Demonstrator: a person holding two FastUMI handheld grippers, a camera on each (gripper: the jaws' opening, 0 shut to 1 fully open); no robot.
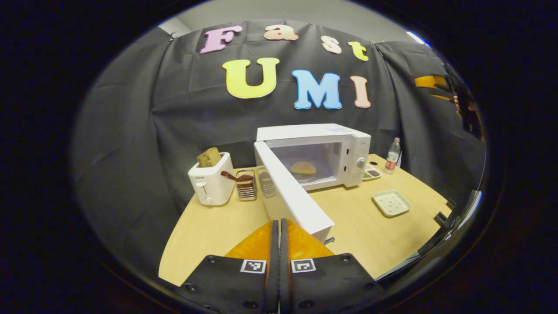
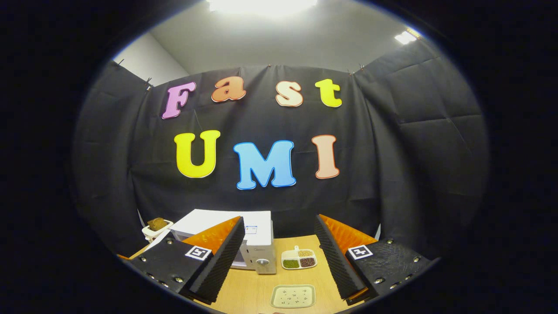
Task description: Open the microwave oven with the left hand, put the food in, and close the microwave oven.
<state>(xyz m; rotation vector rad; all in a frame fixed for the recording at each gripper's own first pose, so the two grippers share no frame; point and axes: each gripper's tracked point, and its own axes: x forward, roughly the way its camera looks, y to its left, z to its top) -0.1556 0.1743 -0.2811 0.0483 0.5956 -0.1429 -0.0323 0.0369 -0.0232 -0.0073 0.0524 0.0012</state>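
The white microwave (image 1: 348,146) stands at the back of the wooden table (image 1: 205,229), its door (image 1: 296,200) swung wide open toward me. A round bun (image 1: 303,167) lies on the turntable inside. My left gripper (image 1: 279,224) is shut with nothing in it. Its tips are right by the open door's near face, and I cannot tell whether they touch it. In the right gripper view, my right gripper (image 2: 279,218) is held high and open, empty, above the microwave (image 2: 257,244). The right gripper (image 1: 431,82) and the hand holding it also show at the far right of the left gripper view.
Left of the microwave stand a white toaster (image 1: 211,183) holding a bread slice and wire baskets (image 1: 246,185). A sectioned dish of beans (image 2: 298,258), a water bottle (image 1: 393,155) and a shallow white tray (image 1: 391,203) lie to its right.
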